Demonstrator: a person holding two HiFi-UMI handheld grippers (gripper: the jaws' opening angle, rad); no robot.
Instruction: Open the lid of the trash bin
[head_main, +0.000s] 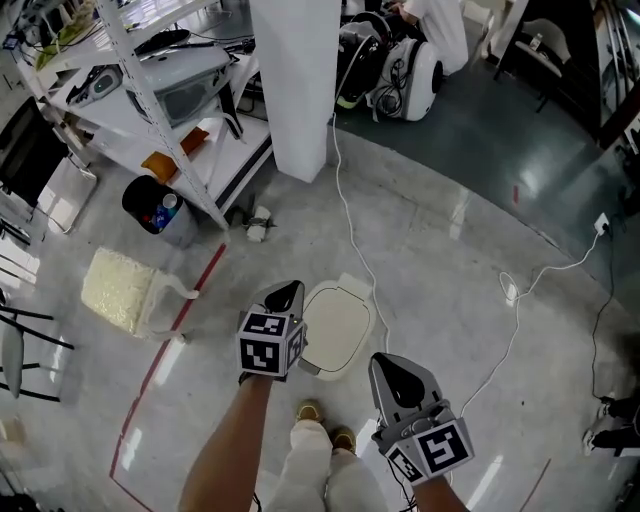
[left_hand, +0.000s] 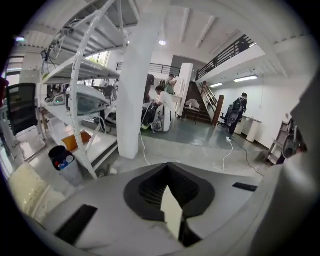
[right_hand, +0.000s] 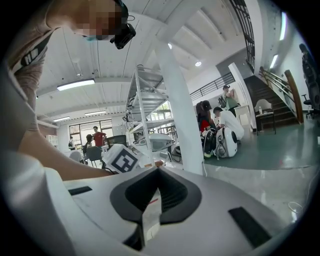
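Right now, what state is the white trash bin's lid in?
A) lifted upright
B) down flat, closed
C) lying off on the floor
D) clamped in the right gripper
B: in the head view the trash bin lid lies flat and closed, and the left gripper sits beside its left edge with its jaws together on nothing.

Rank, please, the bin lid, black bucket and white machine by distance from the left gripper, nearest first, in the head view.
1. Lid, just right of the left gripper.
2. Bucket, upper left, by the rack.
3. Machine, top, beyond the pillar.
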